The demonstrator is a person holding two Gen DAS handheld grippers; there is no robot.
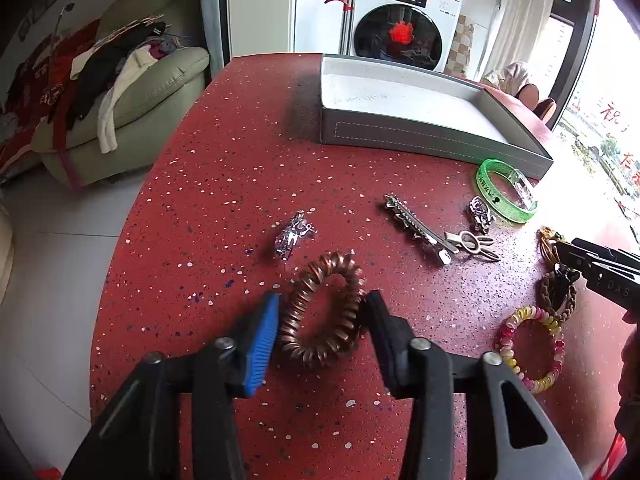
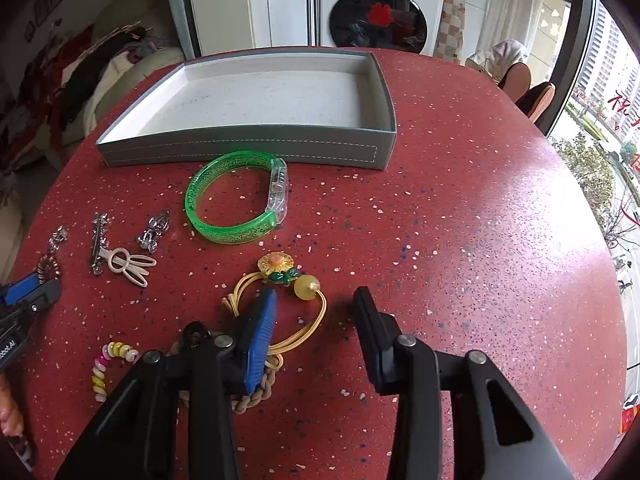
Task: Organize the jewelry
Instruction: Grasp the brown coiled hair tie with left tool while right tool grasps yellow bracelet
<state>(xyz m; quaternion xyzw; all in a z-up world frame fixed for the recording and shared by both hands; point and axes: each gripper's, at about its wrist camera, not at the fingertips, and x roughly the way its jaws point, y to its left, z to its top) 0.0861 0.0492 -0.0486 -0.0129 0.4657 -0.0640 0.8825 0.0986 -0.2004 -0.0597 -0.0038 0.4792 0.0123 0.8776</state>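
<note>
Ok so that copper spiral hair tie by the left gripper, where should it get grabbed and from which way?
Pinch across the whole ring from above. The copper spiral hair tie lies flat on the red table, and the left gripper already straddles it with its jaws open, one finger at each outer side. Its springy coils should compress, so closing on the outer edges looks better than hooking one thin strand.
</note>
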